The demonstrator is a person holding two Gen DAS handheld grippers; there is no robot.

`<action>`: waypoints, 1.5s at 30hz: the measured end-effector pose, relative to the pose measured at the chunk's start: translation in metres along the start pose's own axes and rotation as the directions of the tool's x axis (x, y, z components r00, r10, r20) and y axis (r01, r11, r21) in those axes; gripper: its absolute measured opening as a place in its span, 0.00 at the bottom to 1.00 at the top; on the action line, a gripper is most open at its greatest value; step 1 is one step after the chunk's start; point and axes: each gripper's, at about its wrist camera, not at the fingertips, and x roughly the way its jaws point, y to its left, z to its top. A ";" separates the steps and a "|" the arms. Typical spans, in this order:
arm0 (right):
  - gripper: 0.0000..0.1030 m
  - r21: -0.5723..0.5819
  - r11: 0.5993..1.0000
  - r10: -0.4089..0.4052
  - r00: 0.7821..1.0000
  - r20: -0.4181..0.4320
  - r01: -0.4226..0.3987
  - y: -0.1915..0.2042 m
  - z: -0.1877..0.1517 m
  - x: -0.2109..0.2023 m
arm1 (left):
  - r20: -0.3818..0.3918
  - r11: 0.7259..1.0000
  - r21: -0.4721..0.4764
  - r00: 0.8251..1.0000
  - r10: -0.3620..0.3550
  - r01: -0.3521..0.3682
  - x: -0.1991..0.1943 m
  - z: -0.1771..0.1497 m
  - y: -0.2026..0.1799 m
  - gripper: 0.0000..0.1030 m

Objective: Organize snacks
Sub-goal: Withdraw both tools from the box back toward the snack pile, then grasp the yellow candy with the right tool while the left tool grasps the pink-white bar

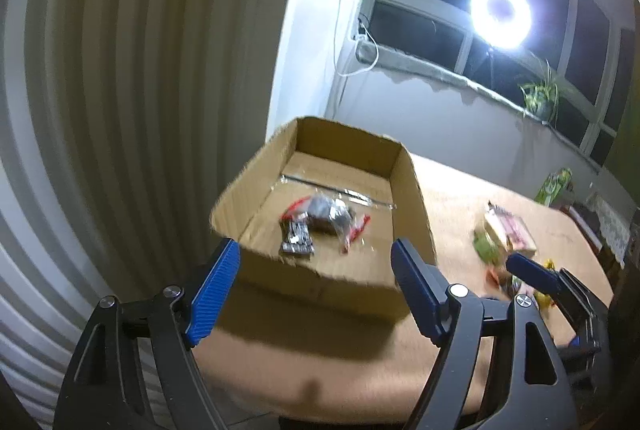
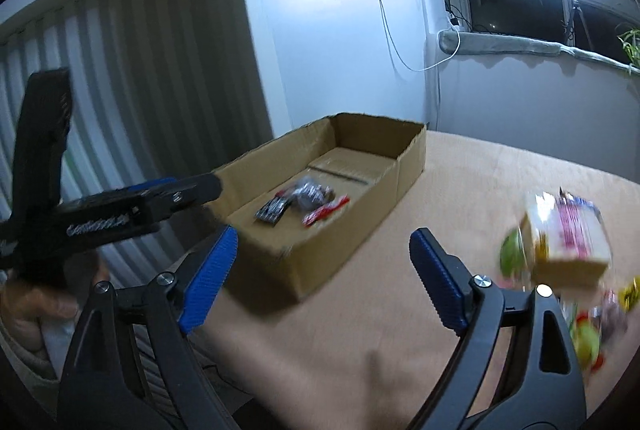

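Observation:
An open cardboard box [image 1: 412, 190] [image 2: 360, 218] sits on the tan table. Inside lie a clear bag of dark snacks with red ends [image 1: 330, 216] [image 2: 314, 196] and a small dark packet [image 1: 297, 240] [image 2: 272, 211]. My left gripper [image 1: 314, 272] is open and empty, just in front of the box's near wall. My right gripper [image 2: 322, 254] is open and empty, above the table to the right of the box. A pile of snacks lies to the right: a boxy pink-and-white pack [image 1: 510, 232] [image 2: 568, 238], green packets [image 1: 486, 246] [image 2: 512, 254] and small wrapped items [image 2: 592, 326].
The left gripper's body [image 2: 120, 218] shows at left in the right wrist view; the right gripper's finger [image 1: 536, 272] shows at right in the left wrist view. A ribbed white wall [image 1: 120, 110], a ring light [image 1: 501, 13], a potted plant [image 1: 540, 98] and a green box [image 1: 554, 186] stand around.

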 end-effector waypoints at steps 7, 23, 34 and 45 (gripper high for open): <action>0.93 -0.001 0.999 -0.035 0.999 -0.033 0.035 -0.007 -0.034 -0.029 | -0.047 0.999 0.051 0.999 -0.014 0.017 -0.006 -0.016 -0.032 0.79; 0.96 0.114 0.983 -0.144 0.990 0.001 0.143 -0.072 -0.059 -0.081 | -0.163 0.976 0.161 0.980 -0.118 0.144 0.004 -0.049 -0.113 0.79; 0.96 0.258 0.935 -0.250 0.968 0.003 0.241 -0.147 -0.070 -0.108 | -0.222 0.936 0.259 0.958 -0.183 0.239 0.028 -0.059 -0.163 0.80; 0.96 0.349 0.867 -0.320 0.935 -0.155 0.355 -0.245 -0.076 -0.115 | -0.248 0.887 0.342 0.940 -0.232 0.310 0.064 -0.062 -0.208 0.74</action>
